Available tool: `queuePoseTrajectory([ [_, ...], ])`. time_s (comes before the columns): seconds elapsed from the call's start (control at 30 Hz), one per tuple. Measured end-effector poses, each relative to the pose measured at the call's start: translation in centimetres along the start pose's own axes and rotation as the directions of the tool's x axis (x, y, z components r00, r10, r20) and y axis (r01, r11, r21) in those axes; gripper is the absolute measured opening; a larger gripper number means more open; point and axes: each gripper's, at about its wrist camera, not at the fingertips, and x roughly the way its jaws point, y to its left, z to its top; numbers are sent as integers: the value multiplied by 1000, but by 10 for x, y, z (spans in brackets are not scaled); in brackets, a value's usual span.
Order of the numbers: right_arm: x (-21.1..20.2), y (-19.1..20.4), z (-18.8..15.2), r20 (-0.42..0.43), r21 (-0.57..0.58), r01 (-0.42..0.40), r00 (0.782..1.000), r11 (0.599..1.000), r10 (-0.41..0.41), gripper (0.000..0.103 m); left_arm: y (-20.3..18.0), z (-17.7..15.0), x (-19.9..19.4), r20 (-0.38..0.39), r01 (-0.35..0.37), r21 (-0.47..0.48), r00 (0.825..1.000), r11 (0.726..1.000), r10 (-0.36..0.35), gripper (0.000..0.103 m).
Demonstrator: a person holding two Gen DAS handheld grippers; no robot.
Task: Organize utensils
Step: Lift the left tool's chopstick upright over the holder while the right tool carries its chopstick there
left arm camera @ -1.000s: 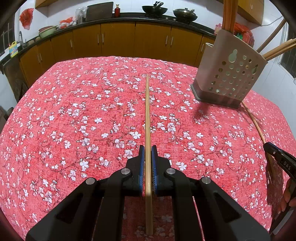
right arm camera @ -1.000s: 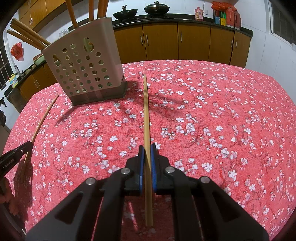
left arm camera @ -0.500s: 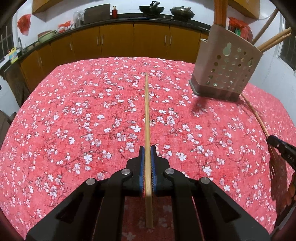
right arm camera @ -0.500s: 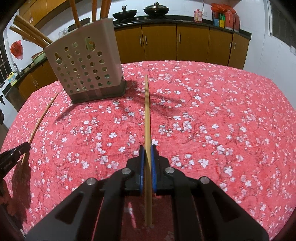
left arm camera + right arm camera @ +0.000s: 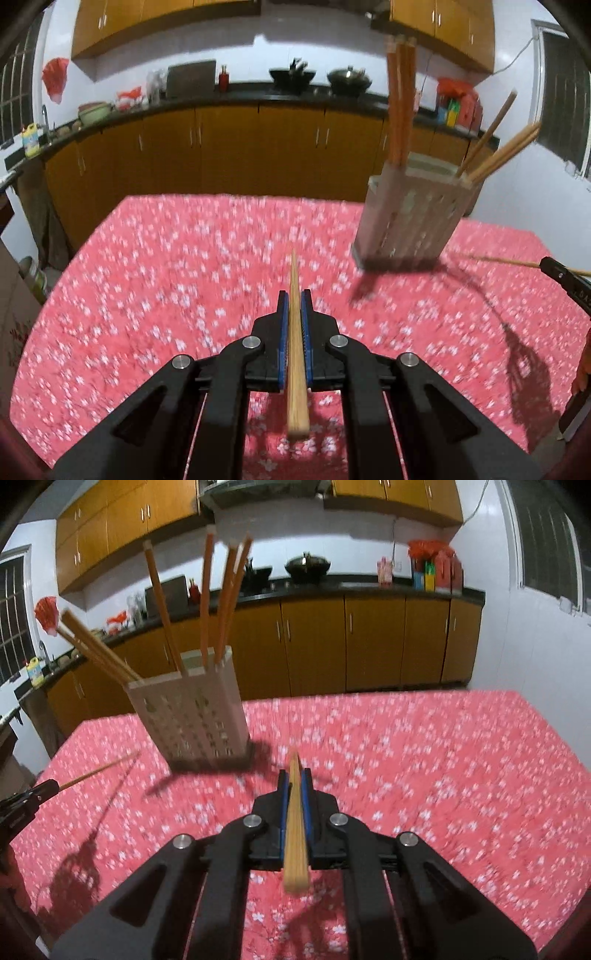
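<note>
My left gripper [image 5: 294,295] is shut on a wooden chopstick [image 5: 295,332] that points forward, lifted above the red floral tablecloth [image 5: 166,295]. My right gripper [image 5: 294,775] is shut on another wooden chopstick [image 5: 294,819], also lifted. The beige perforated utensil holder [image 5: 410,218] stands ahead to the right in the left wrist view and ahead to the left in the right wrist view [image 5: 192,716]. Several chopsticks [image 5: 207,598] stand in it. Each gripper shows at the edge of the other's view, with its chopstick's tip [image 5: 99,770].
Brown kitchen cabinets [image 5: 229,155] and a dark counter with woks [image 5: 347,79] lie beyond the table's far edge. White walls and windows flank the room. The views are motion-blurred.
Both grippers have tilted up and risen with their chopsticks, which were lying along the cloth. The holder now sits lower in both views and the cabinets and wall fill the top.
</note>
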Motion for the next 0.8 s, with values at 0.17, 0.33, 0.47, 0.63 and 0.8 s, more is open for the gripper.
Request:
queuePoseTrajectory([
  [0.17,-15,3,16,59,-17,-12,998,1000,13,8,-2,21,-16,67,15,6,998,1000,-16,7],
  [0.33,-32,12,31,103,-37,-47,993,998,51,8,-8,35,-27,106,31,15,994,999,-32,7],
  [0.47,-51,25,47,132,-48,-111,984,993,117,8,-11,49,-38,137,56,21,989,998,-58,7],
  [0.63,-77,42,70,187,-83,-196,960,977,209,8,-22,67,-54,183,105,25,977,994,-107,7],
  [0.8,-102,62,97,261,-128,-243,927,962,269,8,-35,89,-70,249,145,28,957,989,-148,7],
])
